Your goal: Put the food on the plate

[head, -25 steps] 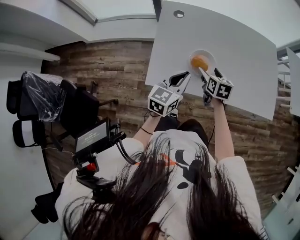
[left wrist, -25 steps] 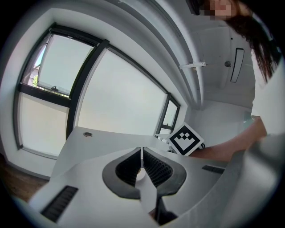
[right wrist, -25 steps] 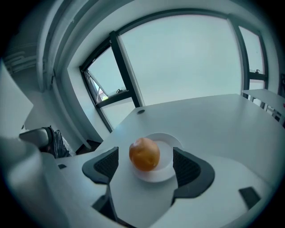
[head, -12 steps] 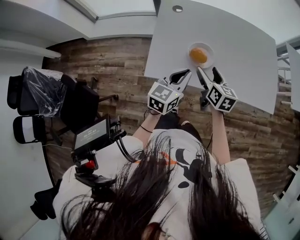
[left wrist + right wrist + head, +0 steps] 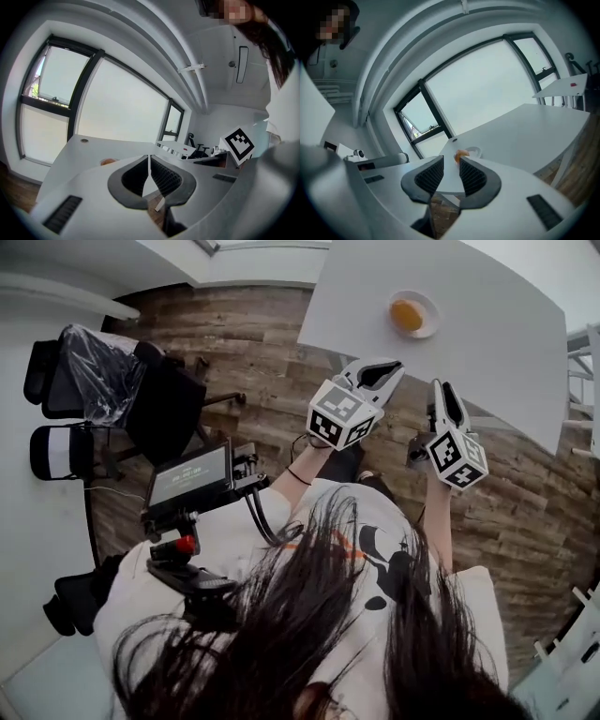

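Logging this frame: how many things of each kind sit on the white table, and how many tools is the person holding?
Plate: 1
Orange food piece: 1, lying on the plate
Tools: 2, neither touching the plate. The left tool is shut and empty; the right tool has its jaws closing with nothing between them.
Total: 4

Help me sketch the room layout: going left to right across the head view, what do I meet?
Covered chair → screen → left gripper → right gripper, its jaws closing with nothing between them.
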{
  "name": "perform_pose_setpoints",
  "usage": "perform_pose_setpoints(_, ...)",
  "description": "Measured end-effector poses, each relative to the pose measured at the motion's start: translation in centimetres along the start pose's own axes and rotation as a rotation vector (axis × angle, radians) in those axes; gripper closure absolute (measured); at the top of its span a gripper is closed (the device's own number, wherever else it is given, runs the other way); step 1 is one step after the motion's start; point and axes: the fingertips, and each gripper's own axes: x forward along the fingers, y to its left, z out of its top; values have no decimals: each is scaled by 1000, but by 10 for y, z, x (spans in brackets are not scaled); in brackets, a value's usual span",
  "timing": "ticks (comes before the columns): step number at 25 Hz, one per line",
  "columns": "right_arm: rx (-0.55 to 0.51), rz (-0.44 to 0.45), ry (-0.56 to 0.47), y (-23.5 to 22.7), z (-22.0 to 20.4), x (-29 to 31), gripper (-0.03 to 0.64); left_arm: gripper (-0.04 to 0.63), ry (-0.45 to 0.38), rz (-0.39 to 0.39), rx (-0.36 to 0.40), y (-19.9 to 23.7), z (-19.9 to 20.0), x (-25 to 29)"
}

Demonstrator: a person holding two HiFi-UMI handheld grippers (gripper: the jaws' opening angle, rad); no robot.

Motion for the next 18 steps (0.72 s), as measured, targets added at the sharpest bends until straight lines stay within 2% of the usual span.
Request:
perform_pose_setpoints(3, 32, 15, -51, -7, -4, -66, 543, 589, -4, 2, 34, -59, -14, -17)
perform_pose_setpoints(9, 15, 101, -54, 18, -23, -138, 543, 589, -7, -2, 72, -136, -39, -56)
perform_pose_setpoints(18, 17, 185, -14, 45, -62, -188, 543, 589, 5, 34, 123, -188, -61, -110)
